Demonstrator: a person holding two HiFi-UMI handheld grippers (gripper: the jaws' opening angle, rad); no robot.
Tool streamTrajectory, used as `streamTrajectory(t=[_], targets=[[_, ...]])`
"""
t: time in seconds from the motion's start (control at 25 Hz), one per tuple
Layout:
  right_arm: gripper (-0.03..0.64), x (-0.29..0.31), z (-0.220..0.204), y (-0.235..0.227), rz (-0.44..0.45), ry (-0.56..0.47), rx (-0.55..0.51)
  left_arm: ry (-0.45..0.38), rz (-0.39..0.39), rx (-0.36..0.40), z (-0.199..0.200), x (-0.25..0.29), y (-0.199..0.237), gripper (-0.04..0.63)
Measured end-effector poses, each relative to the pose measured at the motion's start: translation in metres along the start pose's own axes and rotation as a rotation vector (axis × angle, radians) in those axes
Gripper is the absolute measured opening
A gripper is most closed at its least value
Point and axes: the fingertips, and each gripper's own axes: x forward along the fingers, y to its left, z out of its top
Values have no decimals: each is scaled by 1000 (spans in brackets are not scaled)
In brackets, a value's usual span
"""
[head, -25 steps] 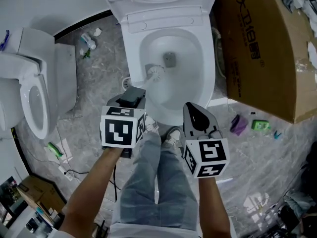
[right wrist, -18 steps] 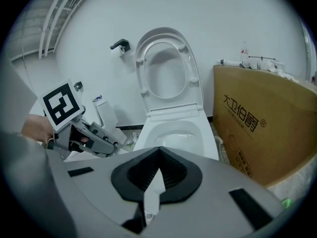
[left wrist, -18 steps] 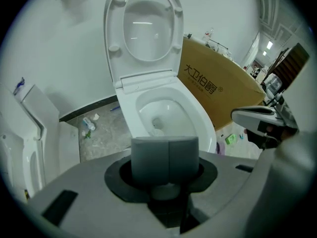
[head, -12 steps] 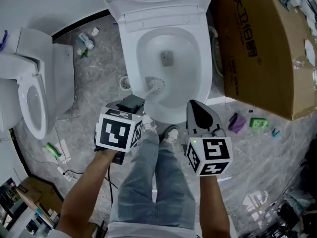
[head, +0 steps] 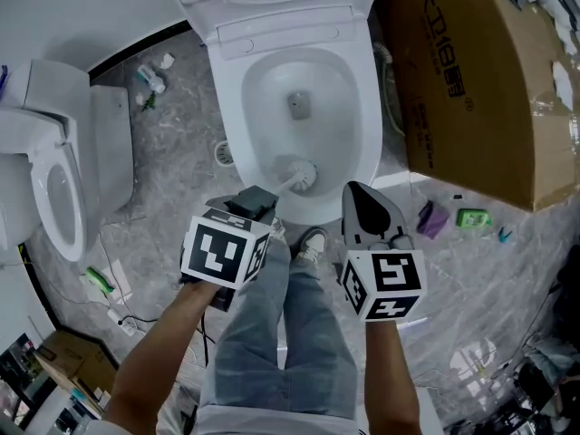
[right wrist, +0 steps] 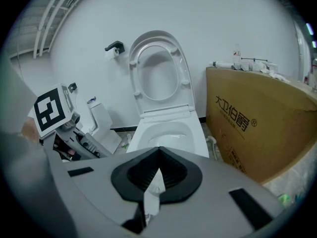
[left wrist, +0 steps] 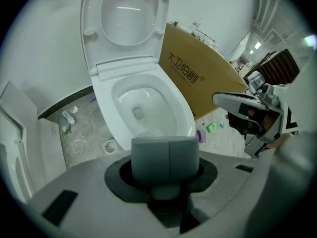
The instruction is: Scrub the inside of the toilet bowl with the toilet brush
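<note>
Standing open, the bowl [head: 355, 143] is seen from above. Near its front rim the right gripper [head: 361, 205] is held with fingers together, empty. The left gripper [head: 256, 198] is clamped on the brush [head: 297, 174], whose head lies inside by the front wall.

**Grey marble underfoot, plain white behind**

Grey veined floor [head: 172, 143], glossy in patches, ending at a white wall [head: 72, 7] along a black skirting strip [head: 136, 48]. At left, a second white toilet [head: 54, 188]. At right, a big brown cardboard box [head: 471, 89], printed with dark characters. Scattered litter: a purple scrap [head: 434, 219] and a green packet [head: 472, 217] just beside the box, a small bottle [head: 149, 78] near the skirting, a round floor drain [head: 223, 154]. High on the wall, a black holder [right wrist: 115, 47]. Far off, bright ceiling lights [left wrist: 257, 45].
</note>
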Motion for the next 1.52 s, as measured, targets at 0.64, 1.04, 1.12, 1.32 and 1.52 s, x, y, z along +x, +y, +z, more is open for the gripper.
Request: streamTrajectory(t=[0.64,1.04,1.12,1.32,1.52], targets=[[0,-4,-4,-19,-43,-2,35,-44,-78,16,37,23,-37,152],[0,1,-2,-12,-26,-8,41,-99,-74,-10,65,33,-41,152],[0,1,-4,-13,-28,-5,47,-121,-59,-10,69,31,-38,152],[0,7,-7,-13,-32,2,46,-137,-26,-24,71,37,-24,152],[0,15,-3,-6,-24,7,40,-127,-14,-28,72,48,-9,152]])
